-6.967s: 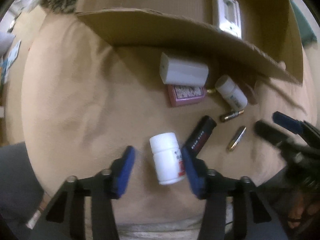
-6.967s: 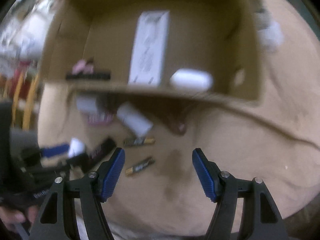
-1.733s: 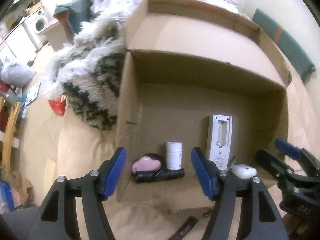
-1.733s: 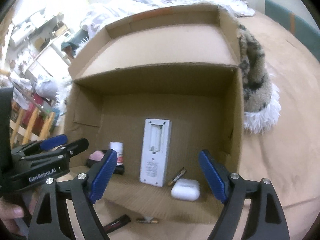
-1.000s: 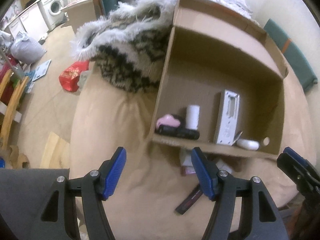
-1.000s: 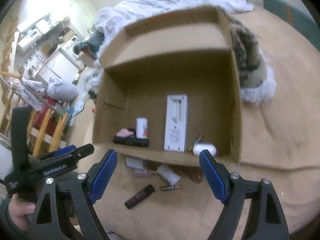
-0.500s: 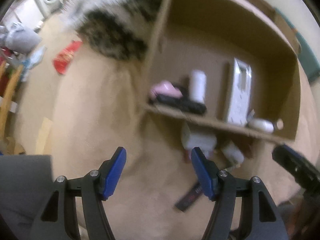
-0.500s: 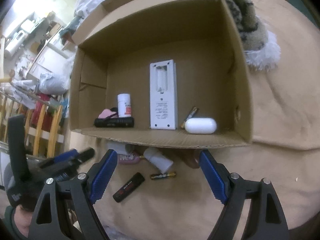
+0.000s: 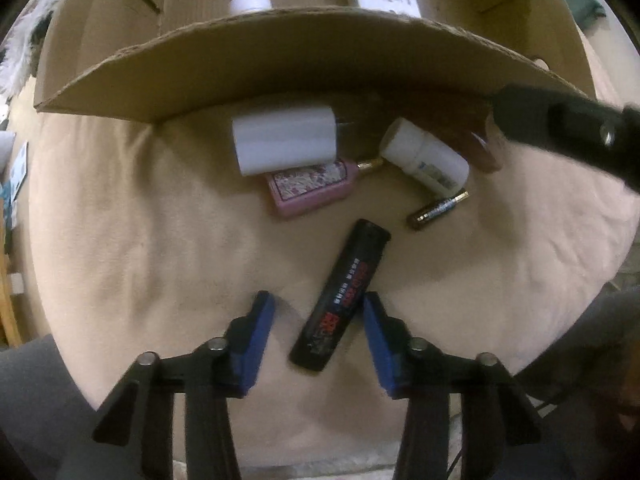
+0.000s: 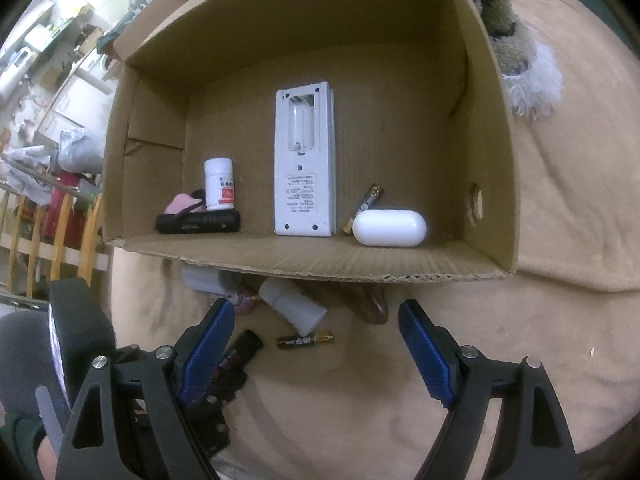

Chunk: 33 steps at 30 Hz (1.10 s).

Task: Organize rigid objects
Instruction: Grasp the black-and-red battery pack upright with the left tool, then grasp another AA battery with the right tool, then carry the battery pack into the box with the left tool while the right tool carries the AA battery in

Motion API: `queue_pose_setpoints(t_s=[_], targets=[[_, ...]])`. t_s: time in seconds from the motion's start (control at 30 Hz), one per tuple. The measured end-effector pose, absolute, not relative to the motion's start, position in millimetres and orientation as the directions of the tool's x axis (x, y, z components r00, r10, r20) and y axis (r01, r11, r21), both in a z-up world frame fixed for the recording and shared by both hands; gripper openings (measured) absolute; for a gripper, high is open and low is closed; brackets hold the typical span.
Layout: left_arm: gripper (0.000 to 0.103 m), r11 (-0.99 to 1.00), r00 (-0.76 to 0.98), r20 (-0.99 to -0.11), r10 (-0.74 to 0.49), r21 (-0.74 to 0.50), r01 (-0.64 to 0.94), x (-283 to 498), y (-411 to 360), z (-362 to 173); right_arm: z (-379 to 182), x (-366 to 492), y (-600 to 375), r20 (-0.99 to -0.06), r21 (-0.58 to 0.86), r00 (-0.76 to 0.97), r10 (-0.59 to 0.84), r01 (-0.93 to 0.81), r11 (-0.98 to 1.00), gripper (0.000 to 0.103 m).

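A black lighter (image 9: 342, 294) with red print lies on the tan cover, its near end between the fingers of my open left gripper (image 9: 318, 330). The jaws stand apart on either side of it. Beyond lie a pink case (image 9: 310, 188), a white box (image 9: 285, 139), a white bottle (image 9: 426, 157) and a battery (image 9: 437, 210). My right gripper (image 10: 316, 350) is open and empty, above the battery (image 10: 306, 340) and bottle (image 10: 294, 306). The cardboard box (image 10: 486, 128) on its side holds a small white bottle (image 10: 220, 184), a white remote (image 10: 305, 160), a white earbud case (image 10: 390, 227) and a black torch (image 10: 198, 222).
The box's lower flap (image 9: 304, 56) overhangs the loose items. A brown object (image 10: 374, 304) lies under the flap. A furry blanket (image 10: 516, 44) lies right of the box. Chairs and clutter (image 10: 48, 184) stand at the left beyond the cover.
My left gripper has dropped from a high view of the box to the cover, with the lighter now between its fingers. The right gripper has come closer to the box front.
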<state>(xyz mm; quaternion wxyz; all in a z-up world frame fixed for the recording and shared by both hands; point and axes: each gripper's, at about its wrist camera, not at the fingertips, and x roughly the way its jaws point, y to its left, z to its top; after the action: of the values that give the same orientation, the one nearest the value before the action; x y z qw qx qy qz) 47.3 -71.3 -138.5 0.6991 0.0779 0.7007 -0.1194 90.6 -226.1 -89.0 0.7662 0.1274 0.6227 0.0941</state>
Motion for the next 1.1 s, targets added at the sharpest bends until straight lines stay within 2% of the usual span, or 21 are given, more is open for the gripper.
queue_pose_setpoints(t_s=[0.03, 0.07, 0.33, 0.43, 0.5, 0.73, 0.77, 0.8, 0.83, 0.87, 1.1], targets=[[0.021, 0.958, -0.011, -0.998, -0.058, -0.058, 0.279, 47, -71, -137, -91, 90, -226, -0.934, 0.306, 0.197, 0.297, 0.015, 0.952, 0.089], [0.017, 0.957, -0.010, -0.998, -0.056, -0.057, 0.285, 48, -71, -135, -95, 90, -226, -0.938, 0.300, 0.186, 0.292, 0.015, 0.954, 0.089], [0.017, 0.979, 0.010, -0.996, -0.093, -0.090, 0.185, 54, -40, -123, -127, 88, -199, -0.970, 0.226, 0.068, 0.232, -0.078, 0.971, 0.089], [0.017, 0.987, 0.025, -0.995, -0.095, -0.091, 0.131, 58, -26, -118, -137, 85, -181, -0.977, 0.205, 0.035, 0.212, -0.139, 0.969, 0.081], [0.017, 0.989, 0.026, -0.995, -0.101, -0.098, 0.108, 59, -21, -117, -145, 84, -170, -0.981, 0.188, 0.015, 0.193, -0.173, 0.967, 0.079], [0.017, 0.991, 0.020, -0.995, -0.097, -0.094, 0.098, 67, -13, -117, -154, 80, -147, -0.995, 0.058, 0.059, 0.076, -0.259, 0.964, 0.078], [0.017, 0.991, 0.018, -0.995, -0.095, -0.093, 0.099, 68, -12, -117, -154, 79, -144, -0.995, 0.052, 0.064, 0.071, -0.270, 0.961, 0.072], [0.017, 0.991, 0.018, -0.995, -0.094, -0.091, 0.099, 65, -14, -115, -153, 78, -142, -0.995, 0.053, 0.069, 0.076, -0.282, 0.958, 0.057], [0.017, 0.991, 0.018, -0.996, -0.092, -0.090, 0.098, 66, -13, -115, -150, 76, -141, -0.994, 0.055, 0.073, 0.080, -0.293, 0.955, 0.049], [0.017, 0.991, 0.020, -0.996, -0.090, -0.088, 0.097, 66, -14, -117, -149, 75, -140, -0.994, 0.051, 0.081, 0.078, -0.301, 0.952, 0.045], [0.017, 0.992, 0.016, -0.997, -0.081, -0.079, 0.096, 67, -20, -122, -143, 65, -142, -0.992, 0.067, 0.086, 0.096, -0.291, 0.954, 0.045]])
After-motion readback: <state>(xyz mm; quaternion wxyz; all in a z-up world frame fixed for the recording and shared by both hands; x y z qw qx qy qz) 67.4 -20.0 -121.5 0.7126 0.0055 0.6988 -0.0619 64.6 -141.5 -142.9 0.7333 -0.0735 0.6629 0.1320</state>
